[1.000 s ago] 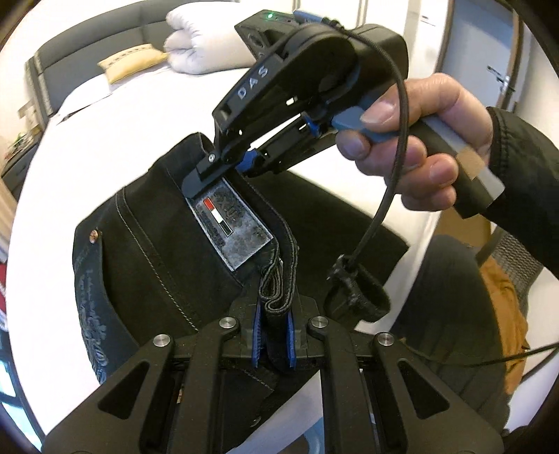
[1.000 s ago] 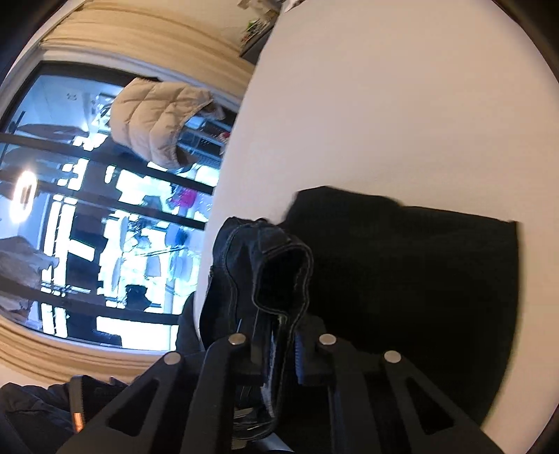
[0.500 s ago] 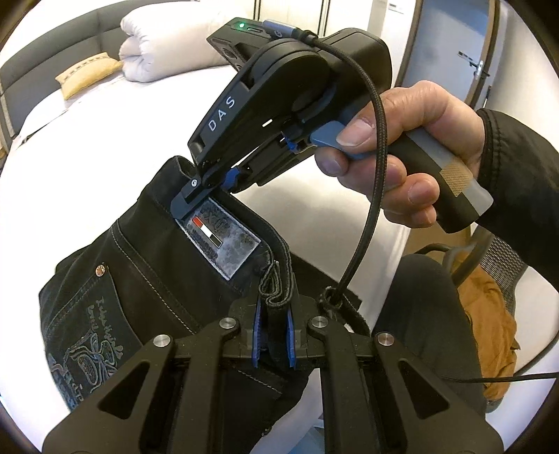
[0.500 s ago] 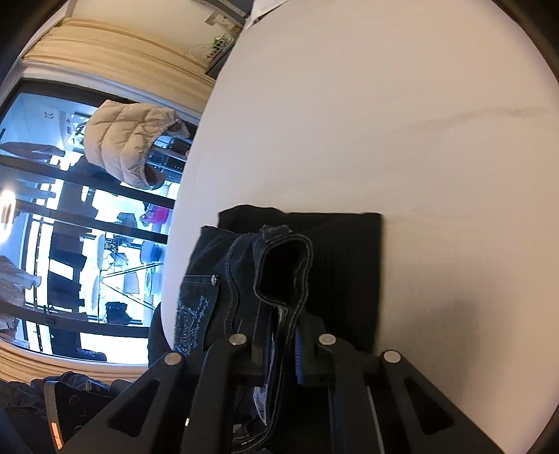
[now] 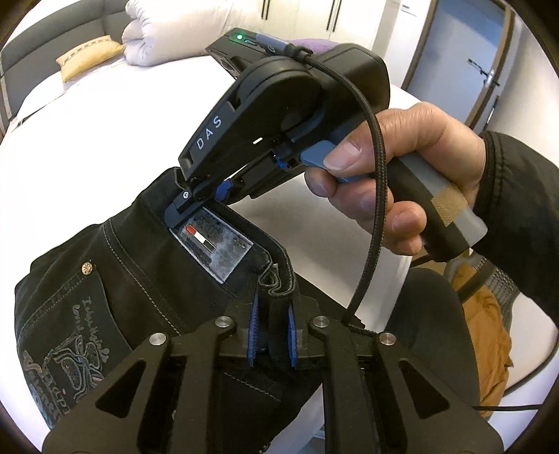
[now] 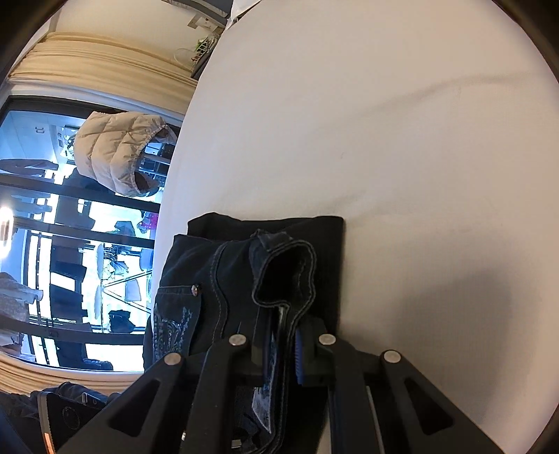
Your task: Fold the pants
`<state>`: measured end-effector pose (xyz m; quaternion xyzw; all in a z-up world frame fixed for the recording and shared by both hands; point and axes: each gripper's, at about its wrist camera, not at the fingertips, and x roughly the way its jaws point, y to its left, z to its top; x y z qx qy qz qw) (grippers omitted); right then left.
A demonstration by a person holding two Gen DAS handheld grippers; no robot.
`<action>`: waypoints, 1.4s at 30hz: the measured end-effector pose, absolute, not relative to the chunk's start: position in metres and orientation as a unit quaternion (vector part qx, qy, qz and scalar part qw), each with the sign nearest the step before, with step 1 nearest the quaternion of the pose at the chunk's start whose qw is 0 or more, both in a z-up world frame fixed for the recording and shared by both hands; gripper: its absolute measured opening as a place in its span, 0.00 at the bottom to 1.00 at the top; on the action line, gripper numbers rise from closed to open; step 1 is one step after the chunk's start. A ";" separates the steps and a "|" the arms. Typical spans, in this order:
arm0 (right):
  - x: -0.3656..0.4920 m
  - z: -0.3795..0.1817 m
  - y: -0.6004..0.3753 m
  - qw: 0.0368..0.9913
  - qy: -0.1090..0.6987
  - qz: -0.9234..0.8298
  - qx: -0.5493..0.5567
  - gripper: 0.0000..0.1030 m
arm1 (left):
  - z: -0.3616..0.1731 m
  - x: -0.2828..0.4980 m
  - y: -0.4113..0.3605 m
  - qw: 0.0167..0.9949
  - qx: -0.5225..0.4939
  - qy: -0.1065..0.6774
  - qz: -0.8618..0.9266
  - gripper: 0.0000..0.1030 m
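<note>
Black jeans point(image 5: 122, 279) with a stitched back pocket and a label patch point(image 5: 213, 248) lie on the white bed point(image 5: 104, 139). My left gripper point(image 5: 272, 331) has the waistband's end between its blue pads; the jaws are opening, and the fabric still fills the gap. A hand point(image 5: 401, 174) holds my right gripper point(image 5: 185, 206), which is shut on the waistband beside the label. In the right wrist view, the right gripper point(image 6: 284, 345) pinches the folded waistband of the jeans point(image 6: 209, 279) above a flat folded black layer on the bed point(image 6: 384, 139).
A yellow pillow point(image 5: 87, 57), a rolled white duvet point(image 5: 174, 31) and a grey headboard point(image 5: 42, 38) are at the bed's far end. A door point(image 5: 464, 52) is at the right. A beige puffy jacket point(image 6: 118, 153) hangs by the window point(image 6: 52, 244).
Both grippers have carried the waistband lower toward the bed, over the folded black layer. More of the back pocket shows. The left pads stand slightly wider apart.
</note>
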<state>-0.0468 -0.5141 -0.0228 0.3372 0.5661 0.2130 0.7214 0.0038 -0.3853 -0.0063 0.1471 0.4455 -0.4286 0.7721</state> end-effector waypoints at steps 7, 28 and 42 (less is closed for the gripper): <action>-0.062 -0.012 -0.533 0.731 0.554 0.194 0.348 0.34 | 0.032 0.009 -0.331 0.749 0.081 0.486 -0.444 0.58; -0.118 -0.017 -0.478 0.729 0.570 0.196 0.325 0.00 | -0.010 0.093 -0.226 0.796 0.043 0.491 -0.352 0.48; -0.151 0.002 -0.488 0.754 0.520 0.176 0.359 0.24 | 0.004 -0.006 -0.175 0.822 0.202 0.367 -0.384 0.50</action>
